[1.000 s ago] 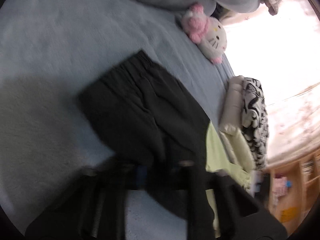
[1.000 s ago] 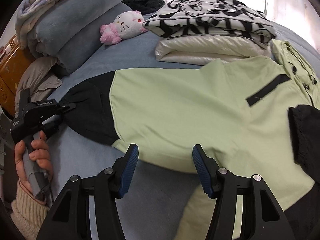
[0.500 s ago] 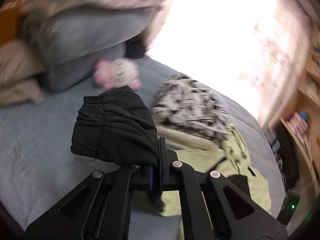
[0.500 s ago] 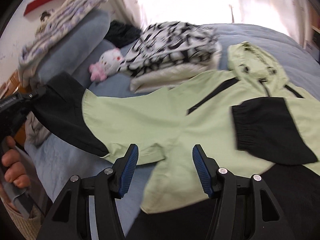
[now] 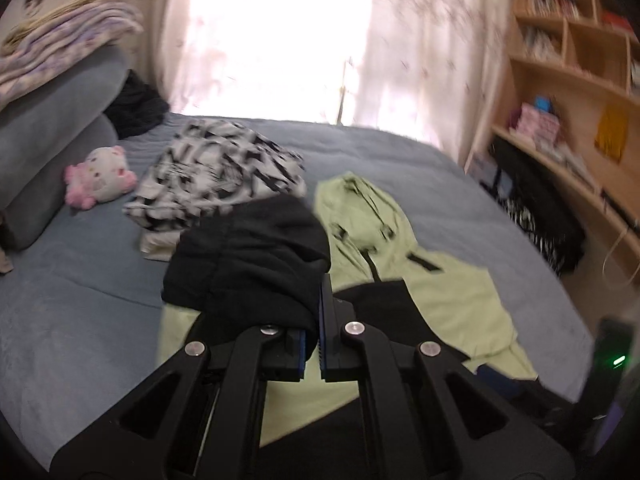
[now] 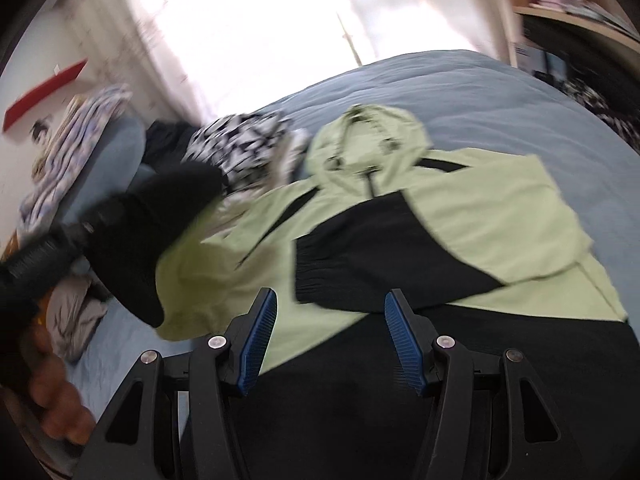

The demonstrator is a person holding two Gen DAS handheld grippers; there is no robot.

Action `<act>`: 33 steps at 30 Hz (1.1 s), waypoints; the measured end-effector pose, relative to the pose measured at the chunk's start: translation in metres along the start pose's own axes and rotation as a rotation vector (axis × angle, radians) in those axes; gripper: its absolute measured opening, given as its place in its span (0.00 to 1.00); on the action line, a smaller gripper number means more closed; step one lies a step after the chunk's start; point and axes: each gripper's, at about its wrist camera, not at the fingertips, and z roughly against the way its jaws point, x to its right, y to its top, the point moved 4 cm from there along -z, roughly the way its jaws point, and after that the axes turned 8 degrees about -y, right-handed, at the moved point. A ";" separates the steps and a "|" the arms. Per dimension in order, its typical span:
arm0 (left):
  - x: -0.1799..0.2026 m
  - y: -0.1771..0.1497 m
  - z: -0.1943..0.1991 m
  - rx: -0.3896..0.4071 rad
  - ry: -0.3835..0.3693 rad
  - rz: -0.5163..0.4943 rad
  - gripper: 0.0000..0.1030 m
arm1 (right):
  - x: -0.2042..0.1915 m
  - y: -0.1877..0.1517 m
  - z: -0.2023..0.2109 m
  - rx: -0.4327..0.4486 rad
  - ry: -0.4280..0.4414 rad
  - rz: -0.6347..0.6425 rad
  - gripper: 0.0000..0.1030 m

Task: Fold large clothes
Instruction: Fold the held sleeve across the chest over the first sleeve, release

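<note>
At frame left, left gripper (image 6: 86, 226) clamped tight on black sleeve (image 5: 248, 264), lifted over light green jacket (image 6: 500, 216) spread across blue bed (image 5: 72, 320). Lower centre, right gripper (image 6: 330, 336) half open, empty, above jacket's black hem.

The pale-green and black hooded jacket (image 6: 500, 216) is cut off at the right wrist view's lower edge. Its lifted black sleeve (image 5: 248, 264) hides part of the cream folded garment (image 5: 154, 246). The wooden bookshelf's (image 5: 568, 52) contents are blurred beyond telling.
</note>
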 end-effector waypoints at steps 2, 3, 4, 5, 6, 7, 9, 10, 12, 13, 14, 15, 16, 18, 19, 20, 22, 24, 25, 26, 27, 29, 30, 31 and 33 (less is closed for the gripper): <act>0.033 -0.013 -0.023 -0.046 0.005 -0.029 0.02 | 0.036 0.001 0.007 0.000 -0.015 -0.038 0.56; 0.047 -0.020 -0.032 -0.062 0.008 -0.040 0.02 | 0.047 0.001 0.008 -0.001 -0.020 -0.050 0.56; 0.063 -0.031 -0.047 -0.094 0.015 -0.057 0.02 | 0.064 -0.001 0.010 -0.004 -0.026 -0.065 0.56; 0.072 -0.045 -0.057 -0.124 0.021 -0.069 0.02 | 0.076 -0.002 0.012 -0.007 -0.032 -0.077 0.56; 0.081 -0.055 -0.068 -0.151 0.027 -0.076 0.02 | 0.087 -0.003 0.012 -0.012 -0.037 -0.089 0.56; 0.088 -0.066 -0.078 -0.178 0.033 -0.087 0.02 | 0.099 -0.004 0.013 -0.015 -0.040 -0.100 0.56; 0.094 -0.088 -0.097 -0.240 0.053 -0.099 0.02 | 0.118 -0.009 0.015 -0.028 -0.047 -0.114 0.56; 0.089 -0.097 -0.105 -0.264 0.054 -0.098 0.02 | 0.126 -0.013 0.016 -0.033 -0.049 -0.119 0.56; 0.094 -0.116 -0.117 -0.319 0.051 -0.099 0.02 | 0.140 -0.017 0.018 -0.043 -0.054 -0.125 0.56; 0.092 -0.121 -0.118 -0.337 0.044 -0.101 0.03 | 0.147 -0.020 0.019 -0.048 -0.053 -0.131 0.56; 0.090 -0.123 -0.118 -0.350 0.037 -0.104 0.05 | 0.151 -0.022 0.018 -0.052 -0.054 -0.135 0.56; 0.093 -0.127 -0.119 -0.368 0.030 -0.106 0.13 | 0.153 -0.024 0.017 -0.056 -0.056 -0.139 0.56; 0.094 -0.127 -0.116 -0.373 0.021 -0.103 0.19 | 0.158 -0.027 0.018 -0.060 -0.055 -0.144 0.56; 0.098 -0.130 -0.109 -0.379 -0.023 -0.095 0.48 | 0.162 -0.031 0.017 -0.069 -0.041 -0.154 0.56; 0.097 -0.127 -0.103 -0.375 -0.039 -0.090 0.52 | 0.158 -0.030 0.013 -0.073 -0.038 -0.155 0.56; 0.097 -0.129 -0.098 -0.373 -0.066 -0.081 0.55 | 0.158 -0.031 0.012 -0.078 -0.034 -0.155 0.56; 0.093 -0.128 -0.088 -0.382 -0.096 -0.051 0.55 | 0.153 -0.030 0.008 -0.088 -0.022 -0.152 0.57; 0.085 -0.127 -0.079 -0.394 -0.115 -0.003 0.55 | 0.146 -0.028 0.005 -0.093 -0.008 -0.145 0.67; 0.080 -0.126 -0.073 -0.392 -0.122 0.023 0.55 | 0.142 -0.030 0.006 -0.088 -0.001 -0.136 0.73; 0.076 -0.126 -0.068 -0.386 -0.126 0.040 0.55 | 0.137 -0.026 0.004 -0.086 0.000 -0.127 0.76; 0.069 -0.125 -0.060 -0.369 -0.133 0.064 0.55 | 0.132 -0.026 0.004 -0.083 0.003 -0.113 0.76; 0.055 -0.125 -0.042 -0.334 -0.145 0.099 0.55 | 0.120 -0.026 0.001 -0.093 0.019 -0.080 0.76; 0.048 -0.125 -0.033 -0.318 -0.150 0.112 0.55 | 0.115 -0.026 0.000 -0.099 0.025 -0.066 0.76; 0.042 -0.124 -0.025 -0.305 -0.159 0.123 0.55 | 0.107 -0.026 -0.004 -0.109 0.028 -0.042 0.76; 0.030 -0.126 -0.010 -0.289 -0.187 0.147 0.55 | 0.096 -0.026 -0.008 -0.122 0.038 0.000 0.76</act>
